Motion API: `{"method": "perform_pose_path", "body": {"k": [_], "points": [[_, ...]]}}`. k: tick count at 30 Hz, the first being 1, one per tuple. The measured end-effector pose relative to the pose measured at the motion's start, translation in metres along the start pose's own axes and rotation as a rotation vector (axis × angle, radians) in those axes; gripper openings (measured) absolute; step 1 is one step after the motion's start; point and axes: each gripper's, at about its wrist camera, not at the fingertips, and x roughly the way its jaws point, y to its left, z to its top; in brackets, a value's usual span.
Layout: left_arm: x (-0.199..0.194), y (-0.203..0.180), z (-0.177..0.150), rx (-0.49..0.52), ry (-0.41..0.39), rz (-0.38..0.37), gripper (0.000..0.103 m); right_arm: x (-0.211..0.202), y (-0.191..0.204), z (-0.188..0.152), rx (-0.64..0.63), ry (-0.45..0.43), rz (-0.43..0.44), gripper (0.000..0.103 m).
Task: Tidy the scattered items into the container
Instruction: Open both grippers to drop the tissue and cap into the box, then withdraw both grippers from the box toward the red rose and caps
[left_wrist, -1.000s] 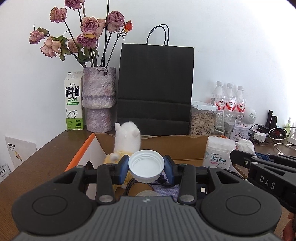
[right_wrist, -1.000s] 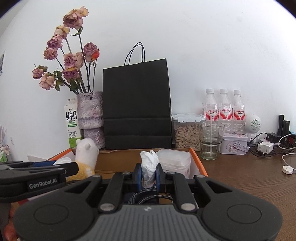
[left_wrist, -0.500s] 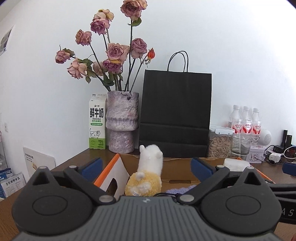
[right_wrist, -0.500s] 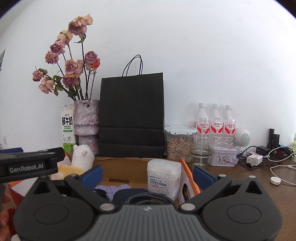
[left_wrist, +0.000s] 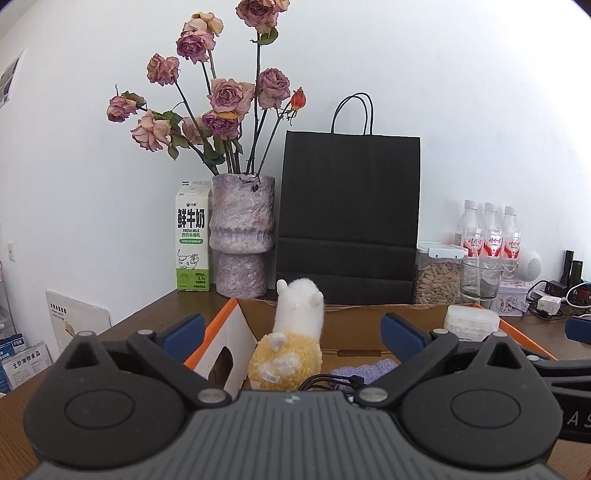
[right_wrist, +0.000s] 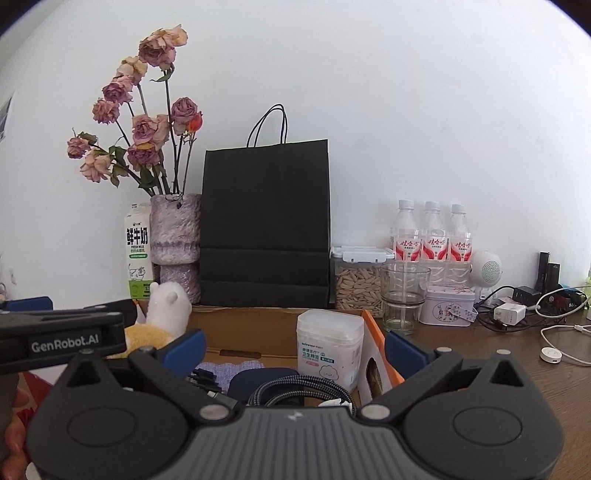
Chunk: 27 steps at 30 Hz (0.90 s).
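Both tongs — left gripper (left_wrist: 291, 334), right gripper (right_wrist: 293, 347) — spread wide, empty, poised over cardboard box (right_wrist: 258, 328) as for releasing items inside

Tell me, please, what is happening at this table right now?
A person holds a gripper in each hand over a cardboard box on a wooden table. The left gripper and right gripper are both wide open with nothing between their fingers. In the box sit a plush toy, a white tub of cotton swabs, a braided cable and a lilac cloth.
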Motion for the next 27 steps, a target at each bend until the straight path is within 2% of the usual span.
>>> {"method": "perform_pose_path", "body": {"k": [10, 16, 27], "points": [[-0.01, 0.002, -0.002, -0.004, -0.027, 0.003, 0.103, -0.007, 0.001, -0.002, -0.013, 0.0, 0.013, 0.103], [-0.019, 0.007, -0.009, 0.015, -0.011, 0.02, 0.103, -0.012, 0.005, -0.004, -0.03, 0.004, 0.029, 0.103], [-0.048, 0.03, -0.02, 0.014, -0.004, 0.095, 0.103, -0.032, 0.01, -0.014, -0.051, 0.02, 0.051, 0.103]]}}
